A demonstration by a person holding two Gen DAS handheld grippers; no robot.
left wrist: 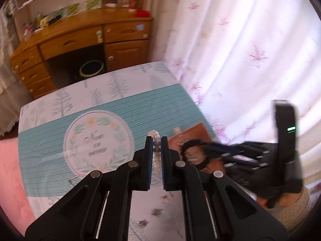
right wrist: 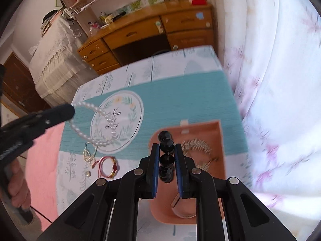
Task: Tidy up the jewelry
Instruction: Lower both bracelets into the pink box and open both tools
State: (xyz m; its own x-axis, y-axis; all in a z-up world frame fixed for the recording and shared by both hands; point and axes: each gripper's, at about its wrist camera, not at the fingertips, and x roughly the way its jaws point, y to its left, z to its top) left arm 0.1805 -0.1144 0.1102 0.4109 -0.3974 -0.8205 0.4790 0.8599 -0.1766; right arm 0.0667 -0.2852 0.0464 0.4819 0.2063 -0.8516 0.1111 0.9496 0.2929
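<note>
- Big pale curtain with pink flowers fills the right side, hanging just beside the table
- Table wears a tree-print cloth, and a teal mat with a round leafy emblem lies across it
- Wooden desk with drawers stands beyond the table's far edge
- Pink jewelry box sits open on the mat's right part, a spiky silver piece lying inside
- Left gripper is up over the mat, fingers clenched on a pearl bracelet that dangles in a loop above the emblem
- Right gripper is over the box, fingers grasping a black bead bracelet, beads stacked between the blue pads
- Red cord bracelet and a small pearl piece lie on the cloth at the mat's near edge
</note>
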